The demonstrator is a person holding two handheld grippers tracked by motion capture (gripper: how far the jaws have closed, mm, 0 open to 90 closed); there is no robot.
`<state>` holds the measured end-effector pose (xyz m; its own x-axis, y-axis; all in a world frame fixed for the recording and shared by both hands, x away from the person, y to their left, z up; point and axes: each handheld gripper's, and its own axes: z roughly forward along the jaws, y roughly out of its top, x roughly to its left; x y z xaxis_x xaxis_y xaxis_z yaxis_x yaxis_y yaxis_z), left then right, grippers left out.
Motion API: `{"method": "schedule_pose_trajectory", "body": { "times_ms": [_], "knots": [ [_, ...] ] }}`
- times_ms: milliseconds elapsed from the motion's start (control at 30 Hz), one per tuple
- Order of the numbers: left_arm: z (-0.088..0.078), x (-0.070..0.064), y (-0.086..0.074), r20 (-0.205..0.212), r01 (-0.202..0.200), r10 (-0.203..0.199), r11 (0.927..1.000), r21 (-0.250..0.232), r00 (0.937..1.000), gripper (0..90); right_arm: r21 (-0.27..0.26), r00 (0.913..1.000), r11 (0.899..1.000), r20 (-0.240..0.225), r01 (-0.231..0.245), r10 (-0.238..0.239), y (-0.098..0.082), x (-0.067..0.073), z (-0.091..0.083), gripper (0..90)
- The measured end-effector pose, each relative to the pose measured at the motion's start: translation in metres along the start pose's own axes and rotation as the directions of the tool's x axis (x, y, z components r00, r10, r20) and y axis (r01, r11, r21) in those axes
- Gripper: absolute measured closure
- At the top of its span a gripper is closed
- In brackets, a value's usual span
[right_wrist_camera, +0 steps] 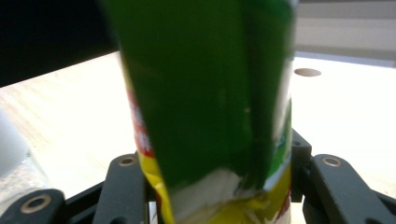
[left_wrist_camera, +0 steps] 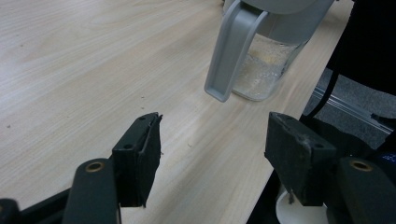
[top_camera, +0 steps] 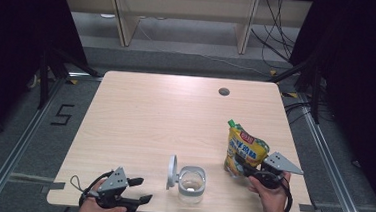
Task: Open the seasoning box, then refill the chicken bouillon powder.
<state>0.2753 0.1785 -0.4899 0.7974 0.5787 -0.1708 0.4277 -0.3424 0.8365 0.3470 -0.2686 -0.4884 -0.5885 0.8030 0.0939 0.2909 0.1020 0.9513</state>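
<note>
Pouch (top_camera: 243, 150) handling is the step I am working on: the yellow-and-green refill pouch is standing upright near the right edge of the table (top_camera: 165, 109), toward the front right corner, and my right gripper (top_camera: 244, 166) is clamping its lower part from the front. In the right gripper view the pouch (right_wrist_camera: 205, 107) is sitting squarely between the two black jaws, which are pressing on its sides, so I am reading this as a grip on the pouch rather than a loose bracket. The clear jug (top_camera: 191, 184) with its grey lid hinged up is standing close to the front edge, about midway along it and just left of the pouch, apart from it. My left gripper (top_camera: 140, 190) is resting at the front left corner with its jaws spread and nothing between them; in the left gripper view the jug's grey handle (left_wrist_camera: 231, 56) is lying ahead of those jaws, well out of their reach. To do this well, I am thinking the squeeze should be firm enough to stop the soft pouch from sagging or slipping, yet not so hard that it crushes the body and forces liquid toward the green cap (top_camera: 232, 123). I am also judging that the grip is sitting low, so the top may flop once lifted; raising it slowly and keeping it upright seems wise, and bringing the free gripper to steady the jug by its handle would help.
</note>
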Motion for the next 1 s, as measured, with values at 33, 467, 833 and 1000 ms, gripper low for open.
{"method": "schedule_pose_trajectory", "body": {
  "times_ms": [33, 467, 833, 1000],
  "knots": [
    [0.000, 0.000, 0.000, -0.001, 0.009, -0.009, 1.0000, -0.002, 1.0000, 35.3, -0.028, 0.9994, 0.999, -0.015, 0.032, -0.032, 0.001, 0.000, 0.000, 51.0],
    [-0.002, 0.002, 0.001, -0.019, -0.009, 0.009, 0.9997, 0.021, 0.9998, 31.1, -0.041, 0.9950, 0.994, -0.016, 0.098, -0.099, 0.008, 0.016, -0.028, 51.4],
    [-0.001, 0.003, 0.001, -0.025, -0.001, 0.001, 0.9998, 0.020, 0.9997, 21.2, 0.000, 0.9696, 0.970, -0.019, 0.244, -0.244, 0.010, 0.031, -0.040, 52.2],
    [0.000, 0.002, 0.001, -0.023, 0.026, -0.026, 0.9996, 0.006, 0.9994, 19.3, 0.032, 0.9500, 0.950, -0.043, 0.311, -0.309, 0.010, 0.039, -0.044, 52.4]
  ]
}}
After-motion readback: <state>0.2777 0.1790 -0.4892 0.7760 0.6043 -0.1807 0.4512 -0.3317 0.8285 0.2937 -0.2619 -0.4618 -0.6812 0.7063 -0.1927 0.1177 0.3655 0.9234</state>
